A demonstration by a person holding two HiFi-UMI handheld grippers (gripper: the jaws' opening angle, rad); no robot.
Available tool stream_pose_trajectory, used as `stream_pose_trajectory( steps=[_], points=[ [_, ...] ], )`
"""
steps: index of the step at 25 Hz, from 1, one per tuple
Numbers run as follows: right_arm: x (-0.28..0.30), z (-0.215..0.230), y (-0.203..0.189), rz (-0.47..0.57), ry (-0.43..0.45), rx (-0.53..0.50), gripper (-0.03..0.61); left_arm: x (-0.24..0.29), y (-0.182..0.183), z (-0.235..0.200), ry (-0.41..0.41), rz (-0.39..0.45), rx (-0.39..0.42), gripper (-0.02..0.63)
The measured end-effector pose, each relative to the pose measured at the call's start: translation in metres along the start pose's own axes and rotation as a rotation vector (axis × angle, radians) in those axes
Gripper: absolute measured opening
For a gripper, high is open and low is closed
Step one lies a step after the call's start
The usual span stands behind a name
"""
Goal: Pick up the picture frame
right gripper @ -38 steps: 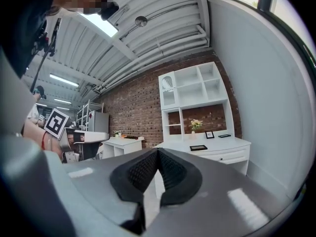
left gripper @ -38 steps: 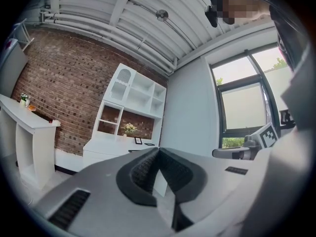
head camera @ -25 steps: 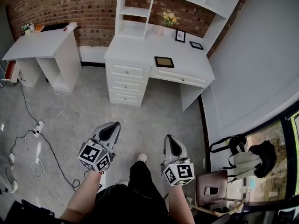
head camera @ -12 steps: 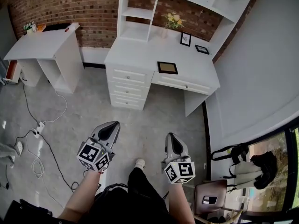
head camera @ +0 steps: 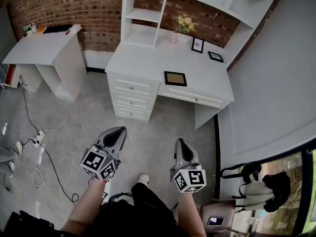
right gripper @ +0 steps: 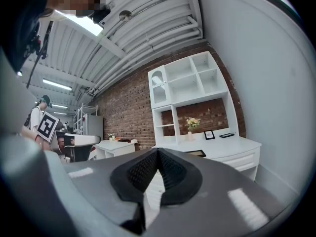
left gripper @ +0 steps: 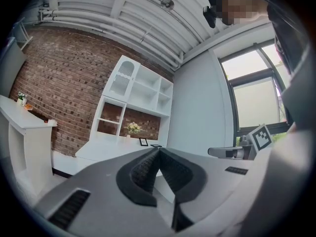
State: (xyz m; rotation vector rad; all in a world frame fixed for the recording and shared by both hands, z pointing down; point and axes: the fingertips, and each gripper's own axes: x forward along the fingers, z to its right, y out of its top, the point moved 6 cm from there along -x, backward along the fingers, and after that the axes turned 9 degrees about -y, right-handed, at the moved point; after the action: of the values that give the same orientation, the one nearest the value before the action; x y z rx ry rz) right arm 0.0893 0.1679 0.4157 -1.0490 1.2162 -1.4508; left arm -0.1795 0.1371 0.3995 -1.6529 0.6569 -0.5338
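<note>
While the left gripper [head camera: 120, 131] and right gripper [head camera: 178, 142] hang well short of the desk [head camera: 143, 58], both have jaws pressed together on nothing; the picture frame [head camera: 175, 78] lies flat near the desk's front edge.

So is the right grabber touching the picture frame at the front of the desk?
Apart. In the head view the right gripper hangs over the floor, well short of the picture frame lying on the desk.

Picture frame [head camera: 175, 78] flat on white desk [head camera: 140, 63]
</note>
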Motion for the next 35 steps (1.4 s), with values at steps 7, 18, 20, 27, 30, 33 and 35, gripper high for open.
stream_pose_trajectory(
  steps=[7,18,20,27,30,33,35],
  points=[
    [0.033,0.019,0.004,0.003,0.018,0.007,0.003,0.031,0.005,-0.017,0.026,0.004,0.006,0.006],
    [0.071,0.051,0.005,-0.008,0.033,0.005,0.003,0.074,0.002,-0.035,0.057,0.012,-0.008,0.006],
    [0.077,0.06,0.006,-0.005,0.033,0.004,0.003,0.086,0.004,-0.037,0.057,0.019,-0.004,0.006],
    [0.098,0.082,0.009,-0.003,0.046,0.006,0.003,0.115,0.004,-0.037,0.061,0.03,-0.002,0.006],
    [0.102,0.085,0.008,-0.008,0.056,0.009,0.003,0.119,0.003,-0.038,0.069,0.019,-0.001,0.006],
    [0.105,0.088,0.006,-0.016,0.06,0.017,0.003,0.122,0.004,-0.039,0.078,0.017,-0.003,0.006],
    [0.108,0.09,0.005,-0.019,0.059,0.025,0.003,0.124,0.003,-0.041,0.079,0.012,-0.003,0.006]
  ],
)
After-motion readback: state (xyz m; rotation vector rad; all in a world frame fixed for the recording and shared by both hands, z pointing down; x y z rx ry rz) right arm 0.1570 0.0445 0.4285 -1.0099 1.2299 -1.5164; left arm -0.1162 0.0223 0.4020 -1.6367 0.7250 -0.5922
